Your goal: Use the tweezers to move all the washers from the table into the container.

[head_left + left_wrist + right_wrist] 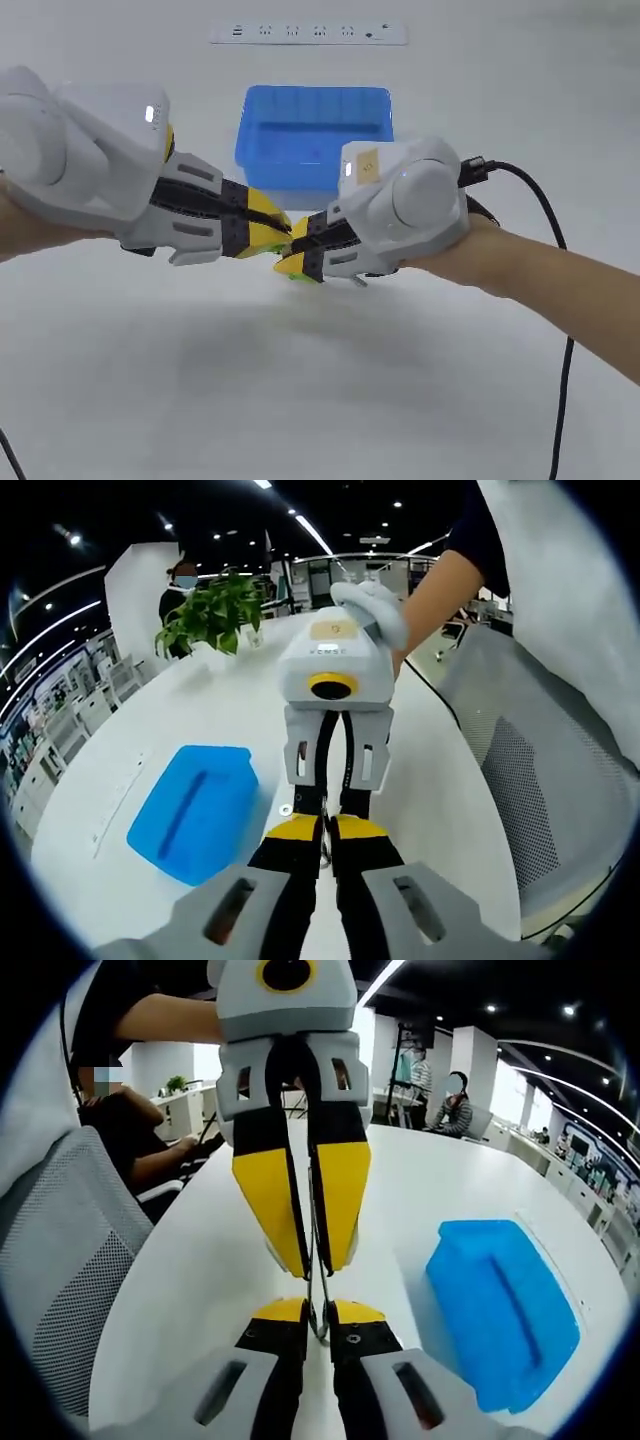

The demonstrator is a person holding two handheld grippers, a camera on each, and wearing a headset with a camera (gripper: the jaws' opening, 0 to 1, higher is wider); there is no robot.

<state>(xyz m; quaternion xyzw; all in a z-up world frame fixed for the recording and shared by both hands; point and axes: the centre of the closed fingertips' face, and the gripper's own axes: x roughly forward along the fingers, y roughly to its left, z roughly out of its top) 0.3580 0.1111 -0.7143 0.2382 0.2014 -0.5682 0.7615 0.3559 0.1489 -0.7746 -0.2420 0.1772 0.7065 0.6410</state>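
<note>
Blue container (313,135), one tweezers (318,1295), two claws (270,222) (302,256)

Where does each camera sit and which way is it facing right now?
Head view: on the headset, looking down over the left gripper and right gripper, tip to tip, toward the blue plastic container; the person's arms show.
Left gripper view: rides the left gripper, faces the right gripper; container to its left.
Right gripper view: the mirror, container to its right.
Both gripper views share the thin metal tweezers between the jaws.
</note>
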